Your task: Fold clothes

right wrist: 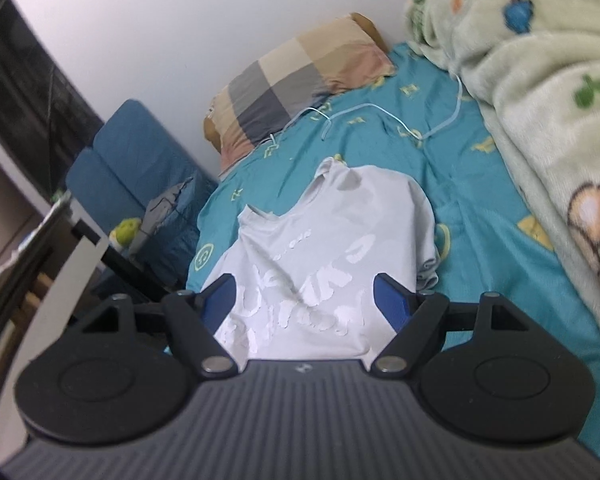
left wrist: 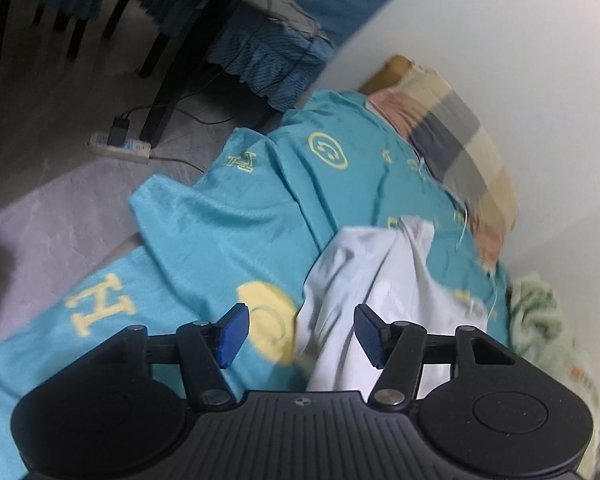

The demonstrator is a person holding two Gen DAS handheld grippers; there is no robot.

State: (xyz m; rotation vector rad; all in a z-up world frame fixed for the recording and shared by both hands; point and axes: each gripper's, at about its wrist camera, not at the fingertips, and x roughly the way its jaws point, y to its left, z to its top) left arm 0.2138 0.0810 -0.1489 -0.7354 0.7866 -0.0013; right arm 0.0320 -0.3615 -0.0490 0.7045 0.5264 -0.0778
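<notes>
Left gripper (left wrist: 300, 330): matte black body, ribbed panel running across its middle with a small pale emblem at the top edge. Either side of that emblem sits a round black housing with a raised disc. Two black link arms rise from silver rivets beside the emblem, each ending in a blue ridged pad (left wrist: 233, 334). Right gripper (right wrist: 305, 304) is the same build: ribbed centre looking greyer, emblem at its top edge, silver rivets flanking it, triangular cut-outs in the outer arms, blue pads (right wrist: 392, 303) on the fingers.
</notes>
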